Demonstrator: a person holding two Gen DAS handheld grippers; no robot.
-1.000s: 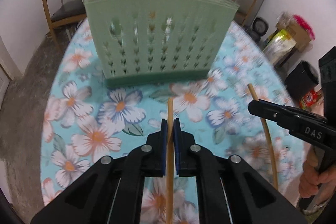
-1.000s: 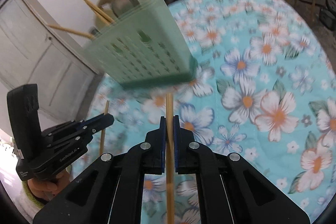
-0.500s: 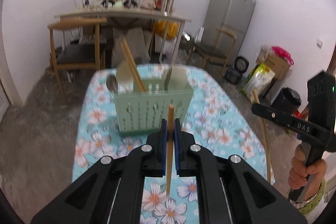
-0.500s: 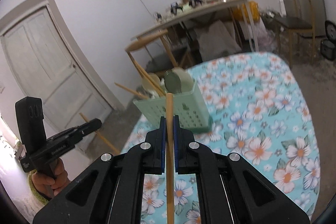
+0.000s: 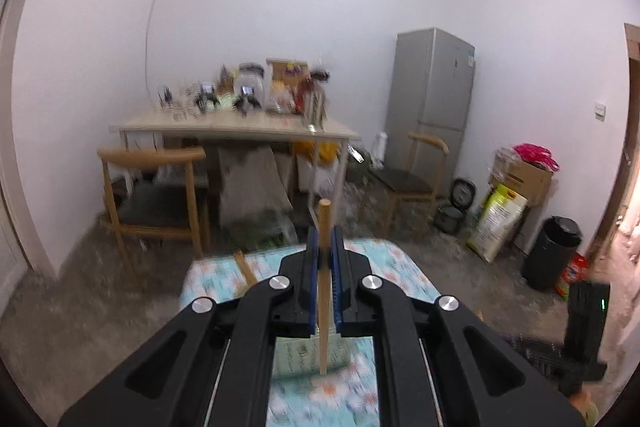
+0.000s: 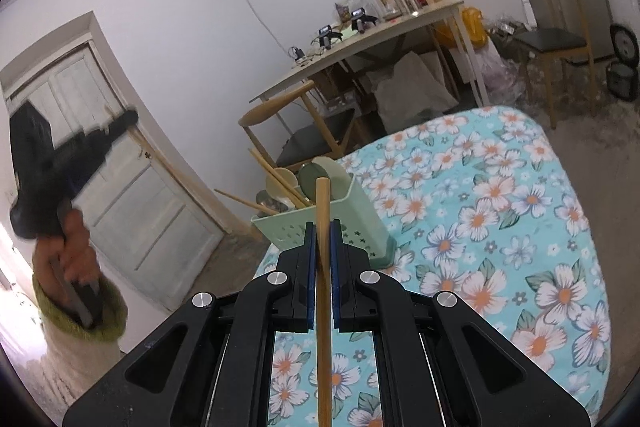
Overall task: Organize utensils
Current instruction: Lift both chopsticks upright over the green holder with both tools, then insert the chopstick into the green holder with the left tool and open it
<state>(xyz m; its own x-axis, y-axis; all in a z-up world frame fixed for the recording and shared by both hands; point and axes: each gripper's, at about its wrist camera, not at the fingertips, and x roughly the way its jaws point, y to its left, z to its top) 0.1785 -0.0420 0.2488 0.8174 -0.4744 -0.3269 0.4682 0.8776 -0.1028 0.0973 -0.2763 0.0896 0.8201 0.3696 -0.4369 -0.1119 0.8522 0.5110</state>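
My left gripper is shut on a wooden chopstick and is raised high above the floral table. My right gripper is shut on a second wooden chopstick, whose tip points at the pale green utensil holder. The holder stands on the flowered tablecloth and contains spoons and chopsticks. In the left wrist view the holder shows only partly behind my fingers. The left gripper also appears blurred at the left of the right wrist view.
A long table loaded with clutter stands at the back wall, with wooden chairs beside it. A grey fridge, boxes and a black bin are at the right. A white door is left of the floral table.
Both grippers have risen and pulled back from the holder, each still holding its chopstick. The holder now looks small and far below; the left gripper has lifted highest.
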